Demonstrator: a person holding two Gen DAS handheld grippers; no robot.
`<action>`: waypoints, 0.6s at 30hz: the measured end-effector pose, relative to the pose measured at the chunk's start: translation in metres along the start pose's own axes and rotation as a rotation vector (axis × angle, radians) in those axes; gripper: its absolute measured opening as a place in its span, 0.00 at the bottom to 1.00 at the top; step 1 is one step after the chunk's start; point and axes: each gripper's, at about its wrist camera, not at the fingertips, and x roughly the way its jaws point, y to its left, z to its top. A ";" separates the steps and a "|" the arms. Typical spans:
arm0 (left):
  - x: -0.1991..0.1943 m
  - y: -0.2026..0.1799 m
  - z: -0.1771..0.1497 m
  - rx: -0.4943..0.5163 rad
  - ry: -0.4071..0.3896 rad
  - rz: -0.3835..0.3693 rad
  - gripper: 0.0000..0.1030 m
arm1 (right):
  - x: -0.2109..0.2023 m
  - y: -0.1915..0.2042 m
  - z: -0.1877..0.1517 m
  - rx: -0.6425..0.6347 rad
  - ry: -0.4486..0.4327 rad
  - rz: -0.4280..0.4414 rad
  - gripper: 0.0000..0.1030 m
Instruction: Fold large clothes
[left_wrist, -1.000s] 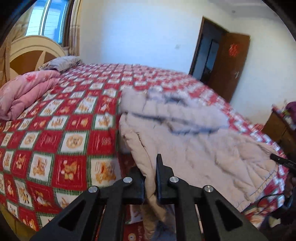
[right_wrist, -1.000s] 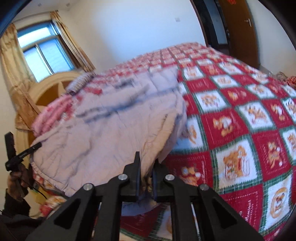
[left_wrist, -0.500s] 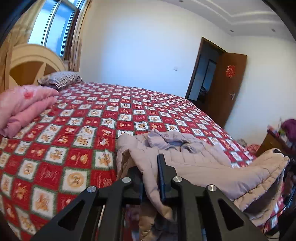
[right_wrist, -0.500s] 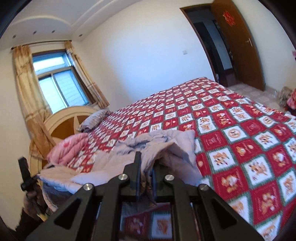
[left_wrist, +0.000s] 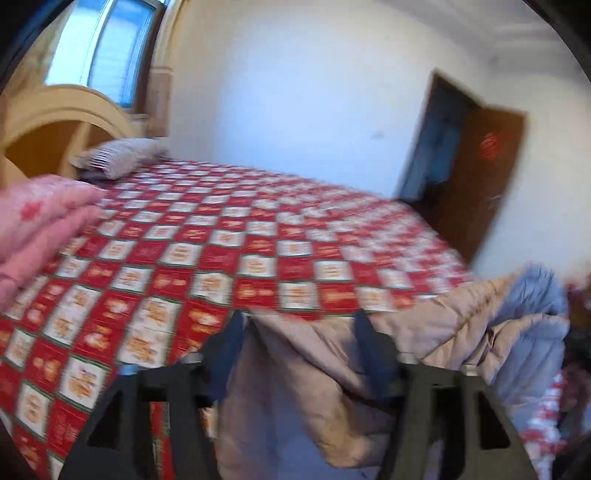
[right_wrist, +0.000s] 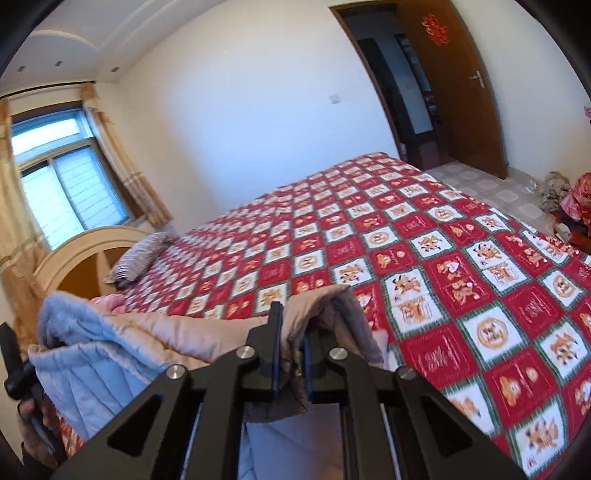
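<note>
Beige quilted coat (right_wrist: 207, 336) hanging between two claws at the near edge of one red patchwork bedspread (right_wrist: 443, 258). Right gripper (right_wrist: 291, 347) nearly closed, pinching a coat fold. Left gripper (left_wrist: 299, 343) spread wide, fabric draping between its fingers, grip blurred. Lower coat cut off.

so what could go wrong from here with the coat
The left gripper has its fingers spread wide, with the coat only draped between them, so that side may drop. The right gripper pinches just a small bunch of fabric, which could slip. Part of the coat hangs off the bed edge and could slide down.
</note>
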 end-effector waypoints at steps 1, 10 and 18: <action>0.011 0.006 0.001 -0.015 -0.011 0.021 0.80 | 0.016 -0.003 0.003 0.015 0.004 -0.024 0.11; 0.073 0.040 -0.021 -0.174 0.049 0.149 0.84 | 0.124 -0.024 0.000 0.058 0.132 -0.099 0.58; 0.076 -0.064 -0.050 0.204 -0.098 0.172 0.89 | 0.108 0.038 -0.044 -0.172 0.103 -0.159 0.86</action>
